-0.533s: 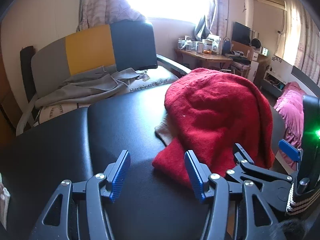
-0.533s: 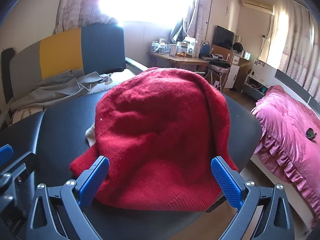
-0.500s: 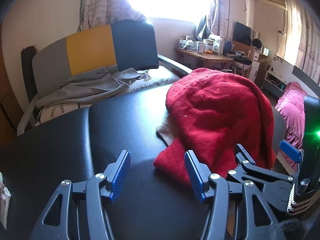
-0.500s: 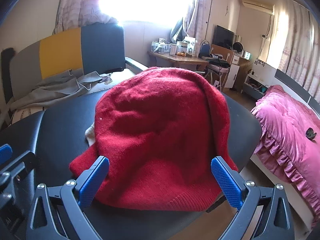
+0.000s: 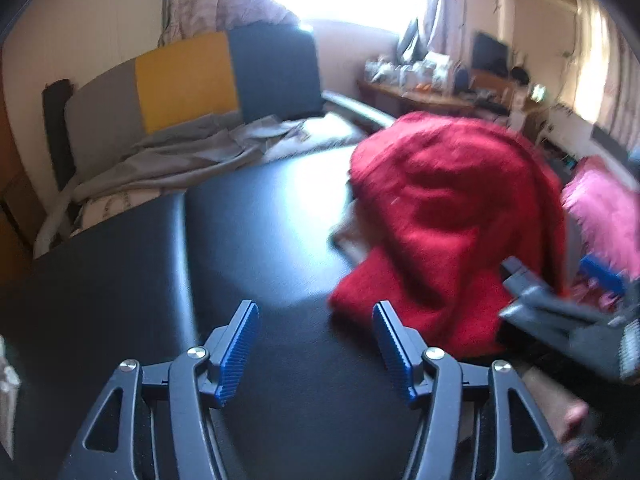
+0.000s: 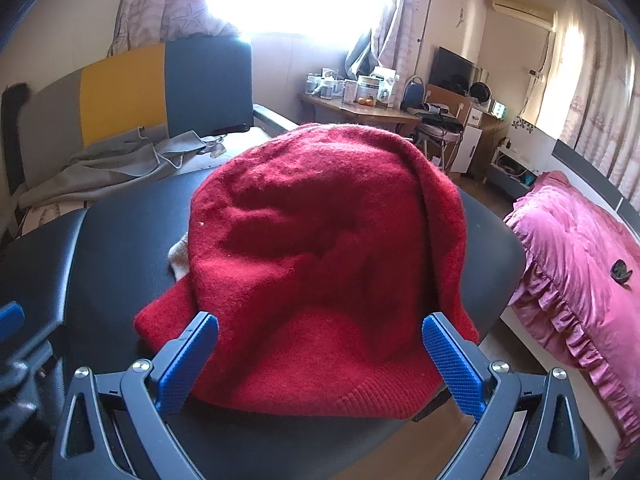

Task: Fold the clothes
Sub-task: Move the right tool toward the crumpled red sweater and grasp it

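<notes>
A red fuzzy knitted sweater (image 6: 320, 256) lies heaped at the right end of the black padded bench (image 6: 120, 240), both the left gripper (image 5: 316, 348) and right gripper (image 6: 320, 364) wide apart and empty; any grasp, judging here, should pinch its ribbed hem squarely.

The left wrist view has become blurred by motion, and in it the red sweater (image 5: 448, 232) now sits a little further right and lower than 0.5 s ago. The right gripper (image 5: 560, 300), seen from the left wrist, has shifted toward the right edge and is smeared. In the right wrist view the left gripper (image 6: 12, 344) is also blurred now and partly cut off.
</notes>
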`<state>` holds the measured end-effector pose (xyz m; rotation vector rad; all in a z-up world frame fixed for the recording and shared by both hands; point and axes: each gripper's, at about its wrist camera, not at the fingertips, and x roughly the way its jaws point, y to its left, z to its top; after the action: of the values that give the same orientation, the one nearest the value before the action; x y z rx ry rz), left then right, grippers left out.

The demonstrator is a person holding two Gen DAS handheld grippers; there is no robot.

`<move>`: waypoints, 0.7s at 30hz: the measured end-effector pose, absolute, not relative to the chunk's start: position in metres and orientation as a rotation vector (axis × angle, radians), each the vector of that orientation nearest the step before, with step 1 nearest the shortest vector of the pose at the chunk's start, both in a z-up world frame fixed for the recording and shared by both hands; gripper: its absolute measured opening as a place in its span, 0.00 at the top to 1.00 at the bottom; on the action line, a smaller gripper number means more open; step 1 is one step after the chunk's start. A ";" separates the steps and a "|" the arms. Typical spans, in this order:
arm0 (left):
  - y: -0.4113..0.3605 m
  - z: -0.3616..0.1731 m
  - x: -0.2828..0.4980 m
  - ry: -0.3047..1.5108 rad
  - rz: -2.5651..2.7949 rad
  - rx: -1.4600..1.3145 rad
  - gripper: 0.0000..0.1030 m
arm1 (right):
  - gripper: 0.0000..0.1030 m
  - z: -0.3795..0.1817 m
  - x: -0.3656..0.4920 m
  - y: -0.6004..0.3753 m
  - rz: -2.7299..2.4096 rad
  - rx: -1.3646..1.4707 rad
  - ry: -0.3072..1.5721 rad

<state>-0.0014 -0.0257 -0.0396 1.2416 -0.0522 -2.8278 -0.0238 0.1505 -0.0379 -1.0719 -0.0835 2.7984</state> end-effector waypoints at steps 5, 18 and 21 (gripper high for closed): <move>-0.044 -0.066 0.003 -0.061 -2.746 1.278 0.41 | 0.00 -0.040 -0.027 0.145 2.812 -1.094 -0.099; -0.082 -0.139 -0.002 -0.041 -2.619 1.424 0.41 | 0.00 -0.067 -0.043 0.137 2.860 -1.225 -0.113; -0.084 -0.141 0.000 -0.033 -2.638 1.410 0.39 | 0.03 -0.079 -0.048 0.147 2.865 -1.276 -0.081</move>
<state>-0.0002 -0.0838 -0.1409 1.4102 -0.0330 -2.6378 -0.0483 0.1466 -0.0793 -1.2763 -0.0811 2.8650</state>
